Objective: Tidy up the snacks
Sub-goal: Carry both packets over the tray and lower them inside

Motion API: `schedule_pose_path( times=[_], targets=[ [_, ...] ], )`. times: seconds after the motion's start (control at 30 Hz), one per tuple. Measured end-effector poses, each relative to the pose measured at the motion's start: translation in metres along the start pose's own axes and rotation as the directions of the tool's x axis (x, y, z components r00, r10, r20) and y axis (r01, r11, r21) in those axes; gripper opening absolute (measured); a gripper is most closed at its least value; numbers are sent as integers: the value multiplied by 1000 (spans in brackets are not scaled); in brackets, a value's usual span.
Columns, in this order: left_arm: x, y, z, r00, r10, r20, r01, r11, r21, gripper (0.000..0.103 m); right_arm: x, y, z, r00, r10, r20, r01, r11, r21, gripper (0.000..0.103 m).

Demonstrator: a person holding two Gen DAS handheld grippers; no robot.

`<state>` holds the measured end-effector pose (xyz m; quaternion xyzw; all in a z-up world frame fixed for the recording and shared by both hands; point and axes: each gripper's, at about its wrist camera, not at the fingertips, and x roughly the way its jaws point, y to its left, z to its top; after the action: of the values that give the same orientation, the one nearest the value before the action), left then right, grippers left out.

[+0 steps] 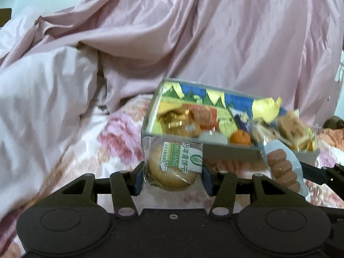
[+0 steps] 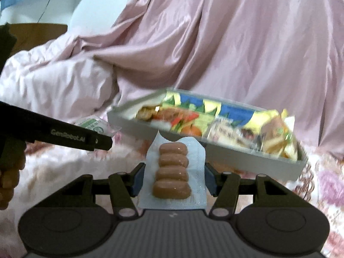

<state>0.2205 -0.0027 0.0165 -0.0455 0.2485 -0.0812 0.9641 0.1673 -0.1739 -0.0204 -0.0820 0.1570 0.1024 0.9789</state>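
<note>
Both grippers loaded, carrying snacks toward the tray.

Left gripper (image 1: 172,177) clamps a wrapped biscuit (image 1: 174,167), lower centre, label reading sideways. Right gripper (image 2: 172,177) pinches a sausage pack (image 2: 173,171) by its edges, long axis pointing away up-frame at the tray (image 2: 236,161). Tray sits on the floral bedding (image 2: 326,172), centre-right, already crowded. Next, likely: lift over the near wall, release into a gap.
</note>
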Motion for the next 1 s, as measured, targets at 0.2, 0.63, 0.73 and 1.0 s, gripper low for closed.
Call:
schedule_pose_path(
  times=[0.2, 0.63, 0.73, 1.0],
  targets=[
    [9, -1, 28, 999, 9, 41, -8, 1000, -8, 54, 6, -7, 27, 998, -3, 65, 5, 1000, -21, 62],
    [68, -12, 79, 999, -4, 50, 5, 1000, -25, 54, 62, -56, 80, 998, 31, 62, -34, 999, 43, 63],
    [85, -13, 81, 1000, -20, 24, 21, 999, -47, 54, 80, -63, 86, 999, 29, 43, -31, 999, 44, 63],
    [115, -17, 76, 999, -30, -44, 27, 997, -70, 55, 118, -73, 80, 998, 38, -41, -36, 998, 57, 63]
  ],
)
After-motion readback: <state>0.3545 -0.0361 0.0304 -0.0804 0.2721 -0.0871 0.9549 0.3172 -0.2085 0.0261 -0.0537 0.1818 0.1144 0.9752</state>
